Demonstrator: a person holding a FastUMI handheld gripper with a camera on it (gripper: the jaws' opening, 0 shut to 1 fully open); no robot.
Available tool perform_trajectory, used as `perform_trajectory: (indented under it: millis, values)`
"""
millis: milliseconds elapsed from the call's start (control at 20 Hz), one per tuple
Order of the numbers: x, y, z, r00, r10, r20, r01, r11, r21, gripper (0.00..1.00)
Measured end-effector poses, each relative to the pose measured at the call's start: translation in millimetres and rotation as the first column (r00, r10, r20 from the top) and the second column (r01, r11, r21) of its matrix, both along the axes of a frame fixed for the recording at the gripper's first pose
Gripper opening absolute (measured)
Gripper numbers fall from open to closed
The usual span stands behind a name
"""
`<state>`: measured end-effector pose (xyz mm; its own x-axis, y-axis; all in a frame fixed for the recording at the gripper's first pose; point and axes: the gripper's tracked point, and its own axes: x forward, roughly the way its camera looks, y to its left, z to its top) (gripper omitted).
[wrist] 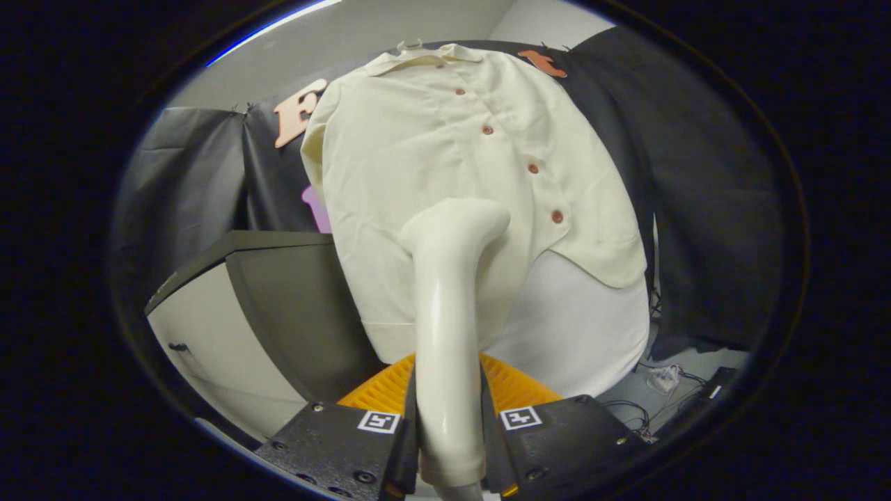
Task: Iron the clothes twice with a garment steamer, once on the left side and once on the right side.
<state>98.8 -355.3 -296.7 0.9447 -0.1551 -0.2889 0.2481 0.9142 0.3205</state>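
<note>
Gripper (449, 431) clenched on steamer (449, 292) handle; steamer head against shirt (431, 160).

Around the booth we see furniture and loose wiring.
We note a dark-topped cabinet (278, 299) with pale sides, and cables (644, 410) with a small white adapter (663, 379) on the floor.

Gripper (449, 445): two blocky finger housings with a matte, slightly speckled finish and angular, chamfered edges. Round screw heads along the top faces and front corners. Each housing carries one small square fiducial marker near its inner edge, with a white border and black pattern.
</note>
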Motion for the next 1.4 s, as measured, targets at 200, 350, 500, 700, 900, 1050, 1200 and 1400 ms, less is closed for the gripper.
perform_trajectory:
  millis: [200,350,500,700,900,1050,1200,1400]
  values:
    - [-17,9,-13,0.999,0.001,-0.035,0.000,1.000,0.008,0.38]
    - [-31,17,-16,0.999,0.004,-0.050,-0.004,1.000,0.004,0.38]
    - [-45,28,-12,0.998,0.015,-0.058,-0.015,1.000,0.008,0.38]
    - [-65,40,22,0.999,0.027,-0.028,-0.028,0.999,-0.027,0.38]
    - [-76,51,76,0.998,0.042,0.037,-0.039,0.996,-0.075,0.38]
    - [-80,63,116,0.995,0.063,0.081,-0.054,0.993,-0.108,0.38]
    - [-81,69,148,0.991,0.075,0.114,-0.059,0.988,-0.140,0.38]
    - [-72,55,196,0.982,0.050,0.180,-0.024,0.989,-0.145,0.38]
